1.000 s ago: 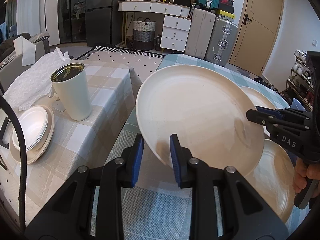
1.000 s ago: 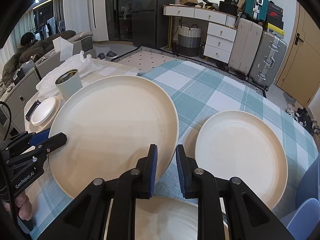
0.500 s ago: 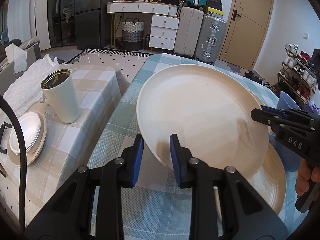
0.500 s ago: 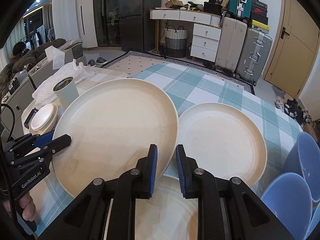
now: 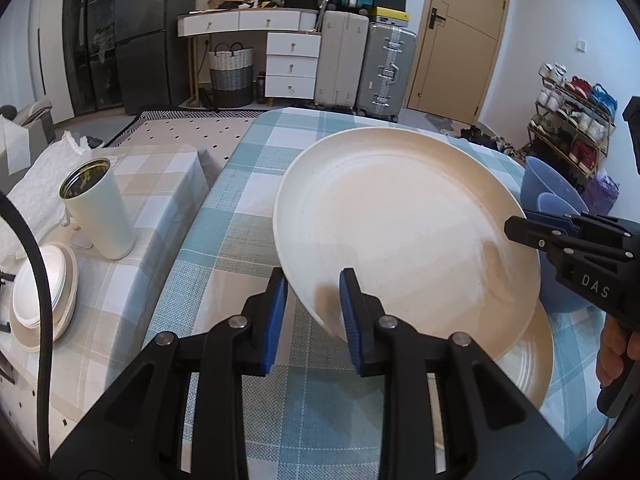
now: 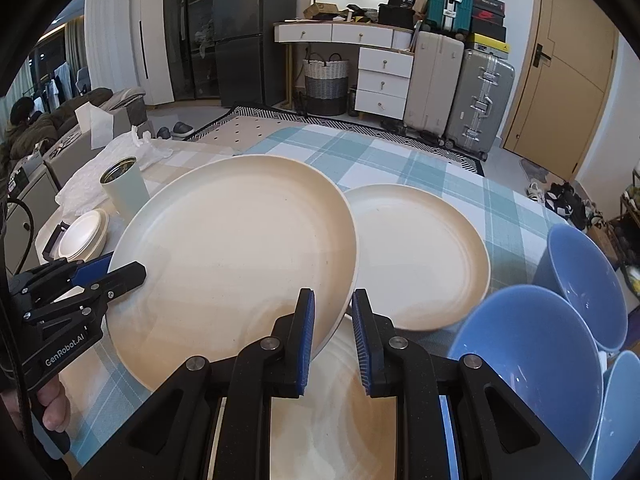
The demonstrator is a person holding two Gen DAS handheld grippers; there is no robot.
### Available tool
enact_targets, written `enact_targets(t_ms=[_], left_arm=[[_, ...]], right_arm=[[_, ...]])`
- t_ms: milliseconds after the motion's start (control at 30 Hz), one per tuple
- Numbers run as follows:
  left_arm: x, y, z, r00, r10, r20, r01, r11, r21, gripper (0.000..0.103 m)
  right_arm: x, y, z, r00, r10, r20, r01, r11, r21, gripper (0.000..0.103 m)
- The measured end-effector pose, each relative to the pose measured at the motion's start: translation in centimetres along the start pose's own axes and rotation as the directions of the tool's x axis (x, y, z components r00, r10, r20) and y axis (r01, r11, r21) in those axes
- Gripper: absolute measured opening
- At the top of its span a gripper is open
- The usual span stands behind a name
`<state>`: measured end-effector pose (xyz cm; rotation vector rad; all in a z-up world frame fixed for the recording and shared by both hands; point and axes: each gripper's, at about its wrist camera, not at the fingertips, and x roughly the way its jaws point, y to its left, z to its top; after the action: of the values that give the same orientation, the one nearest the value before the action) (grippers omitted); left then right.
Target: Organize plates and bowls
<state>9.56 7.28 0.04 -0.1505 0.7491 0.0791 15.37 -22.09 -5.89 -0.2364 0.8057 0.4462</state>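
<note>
Holding one plate [image 6: 236, 252] off the table [image 5: 224, 216] — left gripper [image 5: 313, 312] and right gripper [image 6: 333, 336] each pinch its rim on opposite edges, plate tilted. Under and beside it: two more plates [image 6: 420, 256] flat on the cloth, blue bowls [image 6: 536, 360] tight at right. Left side has bare cloth, then a cup [image 5: 100, 208] and small dish stack [image 5: 40, 300] on the next table.

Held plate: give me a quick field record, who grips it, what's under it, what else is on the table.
held item: large cream plate, lifted and tilted
left gripper: shut on its near rim
right gripper: shut on the opposite rim
below: another cream plate on the checked tablecloth
beside: third cream plate, flat
bowls: blue bowls, right side
side table: white tumbler, stack of small white dishes
</note>
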Motion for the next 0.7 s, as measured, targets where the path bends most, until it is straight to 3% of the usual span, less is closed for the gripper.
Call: enact_targets(t_ms=[700], left_arm=[[-2.0,-3.6,-1.8,0.993,-0.082,-0.082,0.098,0.972,0.212,0.024]], right_arm=[[-4.2,-1.6,-6.2,0.999,-0.033,-0.011,0.034,0.995,0.097,0.019]])
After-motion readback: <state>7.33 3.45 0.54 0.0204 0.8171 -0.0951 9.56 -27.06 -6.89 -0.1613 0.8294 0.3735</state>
